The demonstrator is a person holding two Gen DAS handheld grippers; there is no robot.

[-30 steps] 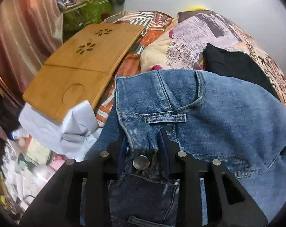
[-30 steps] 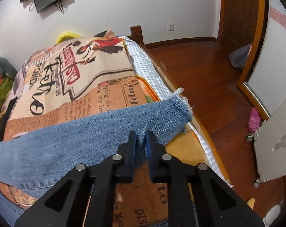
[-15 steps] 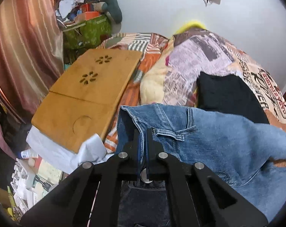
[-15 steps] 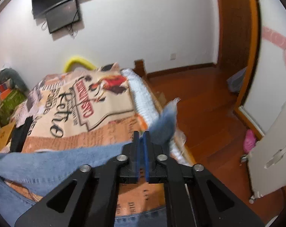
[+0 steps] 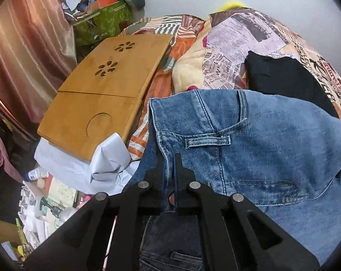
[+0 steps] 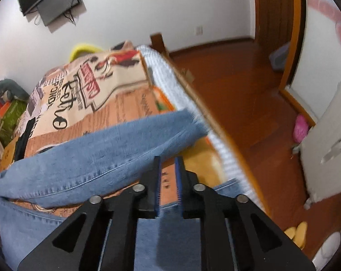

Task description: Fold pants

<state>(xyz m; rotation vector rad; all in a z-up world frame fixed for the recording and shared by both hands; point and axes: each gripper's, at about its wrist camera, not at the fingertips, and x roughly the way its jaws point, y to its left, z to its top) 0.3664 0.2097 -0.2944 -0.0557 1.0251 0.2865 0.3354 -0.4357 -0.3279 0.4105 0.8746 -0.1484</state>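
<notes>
A wooden board (image 5: 107, 94) and black cloth (image 5: 283, 81) crowd the bed beyond the jeans (image 5: 249, 149). The printed cover (image 6: 116, 103) past the leg lies bare.

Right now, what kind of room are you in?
Most likely a bedroom at home. There is a bed with a printed quilt, a TV on the wall, and blue jeans spread out for folding.

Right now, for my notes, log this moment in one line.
left tongs: shut on jeans waistband | right tongs: just opening, nothing between | leg across bed
</notes>
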